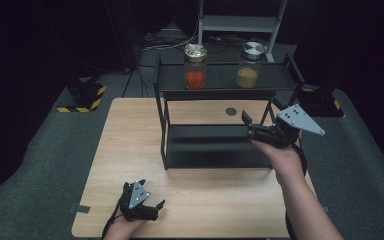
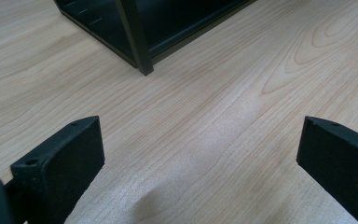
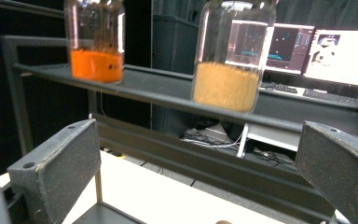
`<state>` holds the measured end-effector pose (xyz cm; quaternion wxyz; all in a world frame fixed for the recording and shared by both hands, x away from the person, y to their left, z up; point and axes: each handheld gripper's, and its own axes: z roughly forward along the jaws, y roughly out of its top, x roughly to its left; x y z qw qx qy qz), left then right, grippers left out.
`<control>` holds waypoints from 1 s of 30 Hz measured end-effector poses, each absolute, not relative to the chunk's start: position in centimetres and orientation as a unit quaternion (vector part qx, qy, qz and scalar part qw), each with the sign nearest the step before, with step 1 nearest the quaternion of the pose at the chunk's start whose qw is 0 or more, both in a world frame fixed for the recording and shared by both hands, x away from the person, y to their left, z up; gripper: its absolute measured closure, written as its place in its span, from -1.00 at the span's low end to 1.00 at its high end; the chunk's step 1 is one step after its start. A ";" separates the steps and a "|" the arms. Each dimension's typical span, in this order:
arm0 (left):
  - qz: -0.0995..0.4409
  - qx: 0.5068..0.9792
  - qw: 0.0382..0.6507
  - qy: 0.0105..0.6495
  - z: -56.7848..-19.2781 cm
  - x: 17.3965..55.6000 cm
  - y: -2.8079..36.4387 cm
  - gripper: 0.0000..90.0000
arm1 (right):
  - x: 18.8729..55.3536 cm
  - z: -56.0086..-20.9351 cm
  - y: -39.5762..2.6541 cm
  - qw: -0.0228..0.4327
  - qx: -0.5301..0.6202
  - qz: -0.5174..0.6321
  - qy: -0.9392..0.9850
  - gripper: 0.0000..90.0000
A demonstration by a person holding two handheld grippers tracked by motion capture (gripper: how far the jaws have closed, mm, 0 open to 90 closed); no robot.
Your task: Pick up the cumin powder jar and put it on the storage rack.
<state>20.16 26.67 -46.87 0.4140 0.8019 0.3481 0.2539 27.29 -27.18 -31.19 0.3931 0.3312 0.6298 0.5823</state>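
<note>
Wooden table [image 1: 130, 150], black shelf [image 1: 220, 77] (two jars [image 1: 195, 66])

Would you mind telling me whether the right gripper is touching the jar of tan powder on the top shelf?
Apart. In the right gripper view, the right gripper has open jaws well short of the tan jar.

A light wooden table [image 1: 130, 150] stands on grey carpet [image 1: 40, 165] in a dark, black-walled room, with yellow-and-black striped stand feet [image 1: 82, 97] and loose cables [image 1: 160, 40] behind it, and lit computer monitors [image 3: 326, 49] glowing farther back.
</note>
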 end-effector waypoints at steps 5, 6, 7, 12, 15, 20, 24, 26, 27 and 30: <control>0.256 0.803 0.410 0.348 -46.8 20.2 26.5 -0.98 | 26.4 -32.4 -27.2 0.390 0.328 0.583 0.633 -1.00; 0.256 0.804 0.409 0.348 -46.8 20.2 26.5 -0.98 | 26.2 -32.7 -27.2 0.390 0.325 0.582 0.635 -1.00; 0.257 0.804 0.408 0.348 -46.8 20.2 26.4 -0.98 | 26.0 -33.0 -27.2 0.391 0.323 0.580 0.637 -1.00; 0.259 0.806 0.404 0.346 -46.8 20.1 26.2 -0.98 | 24.9 -34.8 -27.4 0.386 0.321 0.573 0.648 -1.00; 0.259 0.805 0.404 0.347 -46.8 20.1 26.2 -0.98 | 24.5 -35.8 -27.5 0.383 0.321 0.568 0.654 -1.00; 0.260 0.804 0.406 0.348 -46.8 20.1 26.3 -0.98 | 23.7 -37.8 -27.4 0.375 0.323 0.560 0.664 -1.00; 0.261 0.805 0.405 0.346 -46.8 20.1 26.2 -0.98 | 23.0 -39.2 -27.3 0.367 0.323 0.556 0.673 -1.00; 0.261 0.805 0.405 0.346 -46.8 20.0 26.2 -0.98 | 22.7 -39.7 -27.2 0.363 0.323 0.554 0.676 -1.00; 0.261 0.805 0.404 0.346 -46.8 20.0 26.2 -0.98 | 22.5 -40.1 -27.2 0.358 0.324 0.553 0.679 -1.00; 0.262 0.805 0.404 0.346 -46.8 20.0 26.2 -0.98 | 22.1 -41.0 -27.1 0.352 0.327 0.550 0.684 -1.00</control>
